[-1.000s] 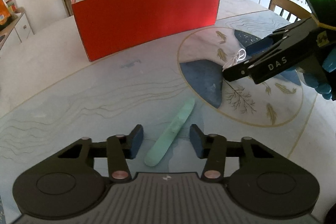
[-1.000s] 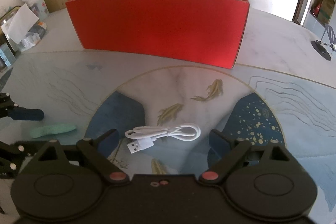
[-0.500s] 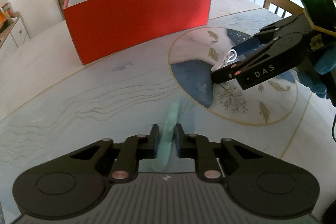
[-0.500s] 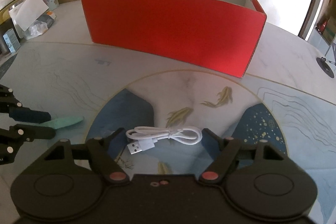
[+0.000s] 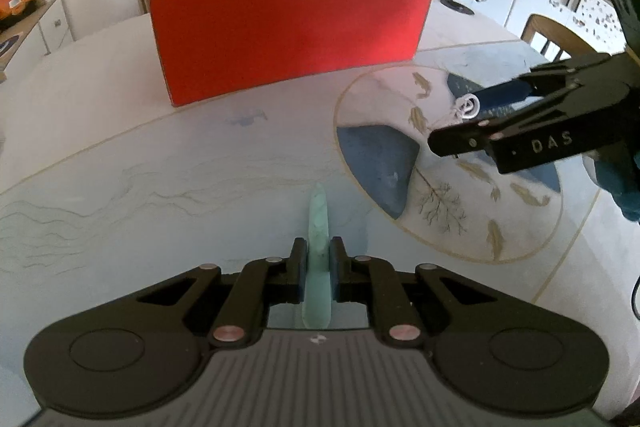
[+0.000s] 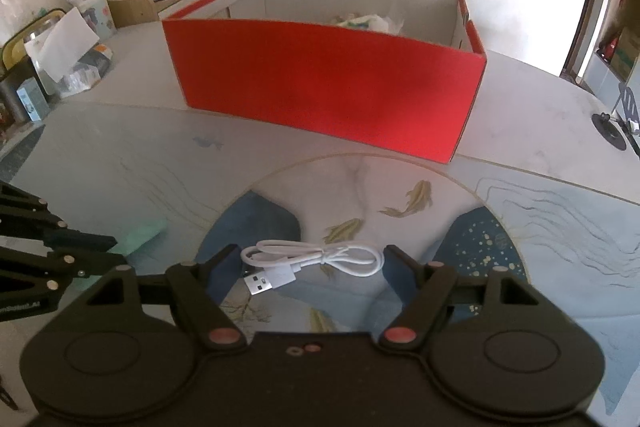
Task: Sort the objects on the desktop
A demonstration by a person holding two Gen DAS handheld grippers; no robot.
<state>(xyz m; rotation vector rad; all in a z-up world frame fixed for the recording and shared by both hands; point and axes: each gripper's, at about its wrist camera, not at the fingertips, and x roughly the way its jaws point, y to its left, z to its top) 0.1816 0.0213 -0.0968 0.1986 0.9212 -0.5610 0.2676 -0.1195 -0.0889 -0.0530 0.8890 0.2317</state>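
**Ana:** Desktop objects, two of them in play. First, the pale green stick [image 5: 319,227]: it lies on the tabletop [image 5: 140,187], long axis pointing away toward the red box [image 5: 288,35], and the left gripper [image 5: 319,269] has its pads clamped on the near half of it. Jaws nearly together, only the stick's thickness between them.

**Ben:** Sensible grip, I'd say. Pinching across the narrow width keeps it from twisting when it goes up. And the cable?

**Ana:** White USB cable [image 6: 308,261], bundled in a loose loop, plug end toward the camera, sitting on the round fish-patterned mat [image 6: 420,199]. The right gripper [image 6: 310,267] straddles it, fingers wide, one either side of the bundle. They have just been narrowing, yet the pads are not pressing the cable.

**Ben:** So one item caught, one only bracketed.

**Ana:** Right. My guess is that both hands are working in parallel so both go to the box in one trip. The box stands open-topped behind the mat, something pale already inside.

**Ben:** Risk?

**Ana:** The cable is floppy; pinch only one strand and the rest may dangle or slip.
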